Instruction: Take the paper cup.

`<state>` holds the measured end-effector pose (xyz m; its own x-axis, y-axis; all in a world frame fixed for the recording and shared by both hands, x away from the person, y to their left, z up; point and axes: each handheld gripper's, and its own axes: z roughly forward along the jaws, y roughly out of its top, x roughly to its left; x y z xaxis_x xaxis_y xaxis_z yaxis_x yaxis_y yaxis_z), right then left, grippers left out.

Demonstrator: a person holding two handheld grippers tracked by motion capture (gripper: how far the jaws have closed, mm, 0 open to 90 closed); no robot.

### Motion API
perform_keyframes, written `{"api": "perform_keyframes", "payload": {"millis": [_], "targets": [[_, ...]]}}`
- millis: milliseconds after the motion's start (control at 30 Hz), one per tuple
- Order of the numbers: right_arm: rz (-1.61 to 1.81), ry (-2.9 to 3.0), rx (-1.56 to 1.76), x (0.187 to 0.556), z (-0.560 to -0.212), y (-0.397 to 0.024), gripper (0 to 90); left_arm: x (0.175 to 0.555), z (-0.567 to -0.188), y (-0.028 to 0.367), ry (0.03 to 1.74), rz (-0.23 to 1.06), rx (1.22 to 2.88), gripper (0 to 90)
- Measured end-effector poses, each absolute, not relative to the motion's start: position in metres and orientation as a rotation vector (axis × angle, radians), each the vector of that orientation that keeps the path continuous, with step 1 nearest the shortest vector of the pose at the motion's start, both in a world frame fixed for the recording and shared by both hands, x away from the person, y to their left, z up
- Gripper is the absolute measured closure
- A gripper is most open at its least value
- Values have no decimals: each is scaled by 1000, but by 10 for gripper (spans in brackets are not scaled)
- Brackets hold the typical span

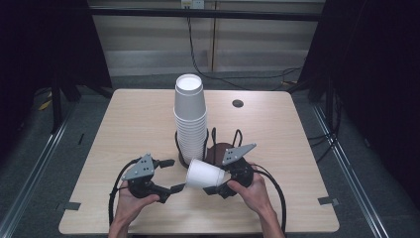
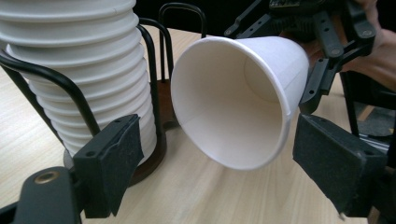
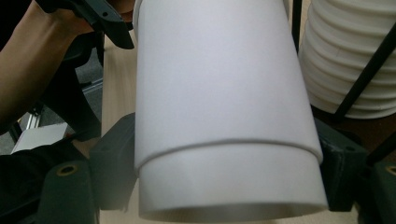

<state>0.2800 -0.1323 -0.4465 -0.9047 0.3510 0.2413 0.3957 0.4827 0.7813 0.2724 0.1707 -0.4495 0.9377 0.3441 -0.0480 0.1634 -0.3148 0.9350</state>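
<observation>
**High view: a paper cup held sideways between two claws**

High view shows a pale wooden tabletop point(image 1: 124, 124) with a tall stack of white paper cups point(image 1: 190, 119) standing upside down in a black wire holder point(image 1: 213, 141) near its middle; in front of the stack, a single white cup point(image 1: 204, 174) lies on its side in the air, its wide mouth turned toward the person's left; the right claw point(image 1: 218, 186) is clamped on the cup's narrow end, one jaw on each side of it, as the right gripper view confirms with the cup's wall pressed between both black pads; the left claw point(image 1: 171, 174) stands wide apart just beside the cup's rim, one jaw near the holder, the other near the rim's lower edge; in the left gripper view the cup's open mouth point(image 2: 229, 102) faces the camera between the two spread pads, touching neither, with the stack close at the left; a hand point(image 1: 130, 202) grips each tool from the near edge of the tabletop.
</observation>
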Motion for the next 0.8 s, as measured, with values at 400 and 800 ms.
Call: {"api": "perform_keyframes", "payload": {"millis": [400,800], "targets": [[-1666,-2512,-587,273,-463,-136,223,261,-448,164,289,203,1864,157],[-1695,-2478,-522,272,-462,-130,223,266,-454,160,273,133,1834,144]]}}
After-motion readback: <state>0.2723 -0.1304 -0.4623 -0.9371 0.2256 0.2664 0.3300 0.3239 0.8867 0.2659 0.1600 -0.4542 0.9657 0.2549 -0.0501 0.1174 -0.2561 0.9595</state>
